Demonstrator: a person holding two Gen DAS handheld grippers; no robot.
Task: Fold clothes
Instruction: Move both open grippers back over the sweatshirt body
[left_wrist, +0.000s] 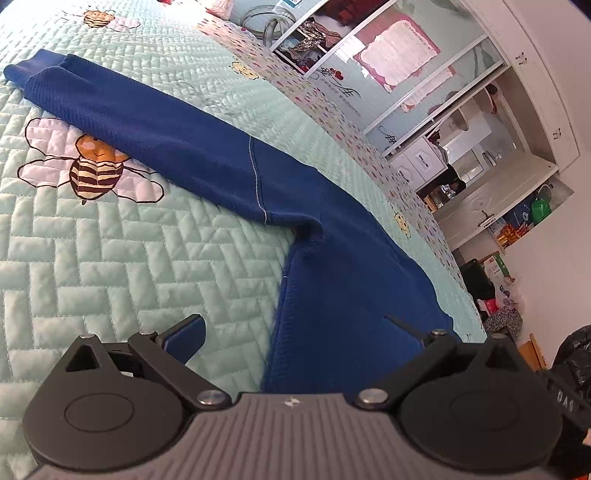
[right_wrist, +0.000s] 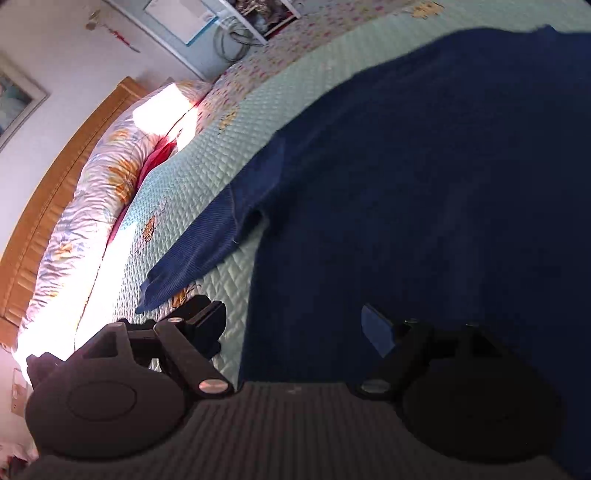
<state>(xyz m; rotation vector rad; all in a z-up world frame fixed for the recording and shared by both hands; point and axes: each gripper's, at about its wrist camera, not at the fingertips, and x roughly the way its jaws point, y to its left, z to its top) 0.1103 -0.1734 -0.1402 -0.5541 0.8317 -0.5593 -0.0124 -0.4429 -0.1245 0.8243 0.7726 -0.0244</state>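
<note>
L gripper (left_wrist: 295, 332): jaws spread wide, nothing pinched. One pad sits over bare quilt, the other over the side edge of the blue sweater (left_wrist: 332, 266); can't tell if either touches the cloth. R gripper (right_wrist: 295, 325): jaws also spread wide, nothing between the pads; one finger over bare quilt, other over the dark body of the sweater. R view is blurred, so contact w/ fabric unclear.

Sweater lies flat on the bed's quilt (left_wrist: 110, 258), mint green w/ bee print (left_wrist: 96, 166). Body runs toward the quilt's dotted border (left_wrist: 332, 110) at the far edge; one sleeve (left_wrist: 147, 125) stretches out straight across the quilt, cuff well away from the body, just past the bee. Armpit seam shows a small pucker.

Beyond the bed edge: wardrobe w/ mirrored doors (left_wrist: 424, 74). In R view, rolled floral duvet (right_wrist: 92, 192) along the wooden headboard (right_wrist: 48, 192).
</note>
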